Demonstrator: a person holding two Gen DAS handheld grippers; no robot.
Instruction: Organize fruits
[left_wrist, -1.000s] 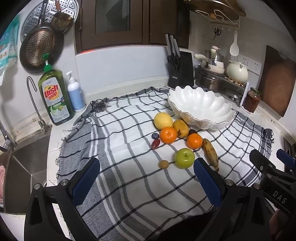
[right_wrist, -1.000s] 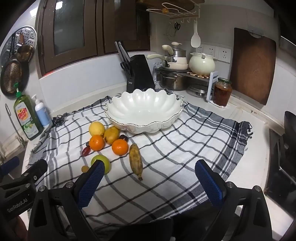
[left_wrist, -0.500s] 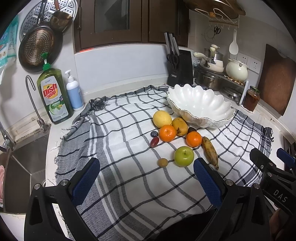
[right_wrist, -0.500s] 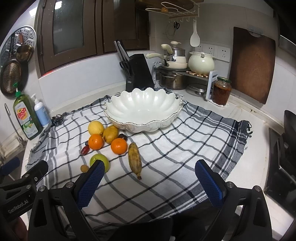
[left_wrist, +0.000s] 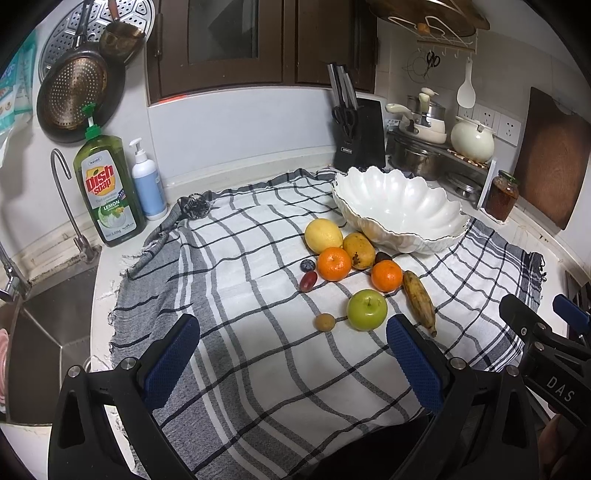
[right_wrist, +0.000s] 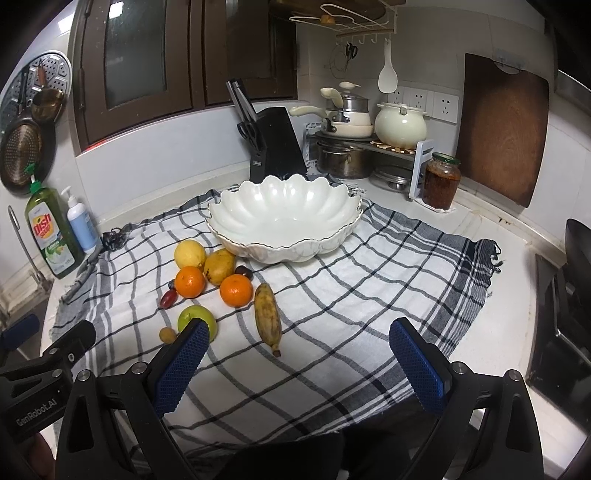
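Both grippers, left (left_wrist: 291, 354) and right (right_wrist: 299, 354), gape empty; straddle the apple (left_wrist: 366, 309) squarely, then lift it into the bowl (left_wrist: 402, 206).

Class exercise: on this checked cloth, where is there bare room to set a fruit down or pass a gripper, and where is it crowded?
Free: the white bowl is empty; the cloth is bare right of the banana, and between the fruit and the dish soap bottle. Crowded: the cluster from lemon to green apple, tight against the bowl's near-left side.
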